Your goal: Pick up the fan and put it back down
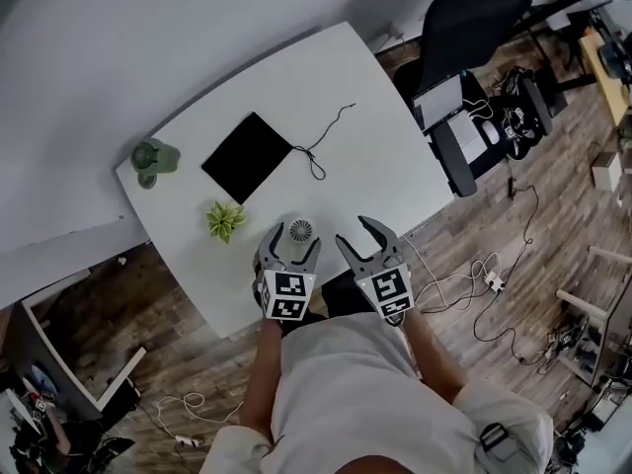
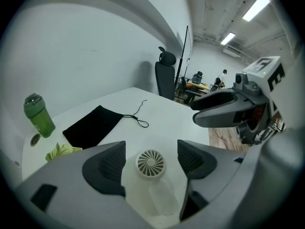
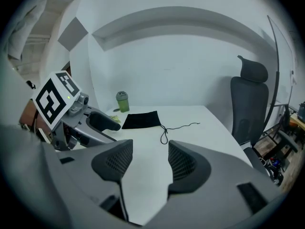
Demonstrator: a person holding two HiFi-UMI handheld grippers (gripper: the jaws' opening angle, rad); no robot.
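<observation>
A small white hand-held fan (image 1: 301, 231) rests on the white table (image 1: 375, 146) near its front edge. In the left gripper view the fan's round grille (image 2: 150, 162) faces the camera, and its handle runs back toward me. My left gripper (image 1: 296, 237) is open, with one jaw on each side of the fan (image 2: 150, 162) and a gap between both pads and it. To its right, my right gripper (image 1: 355, 232) is open over the table's front edge, and nothing is between its fingers (image 3: 181, 163).
A black drawstring pouch (image 1: 247, 156) with a loose cord lies mid-table. A green bottle (image 1: 153, 158) stands at the far left corner, and a small green plant (image 1: 224, 220) sits left of the fan. An office chair (image 1: 474, 18) and floor cables (image 1: 494, 275) are to the right.
</observation>
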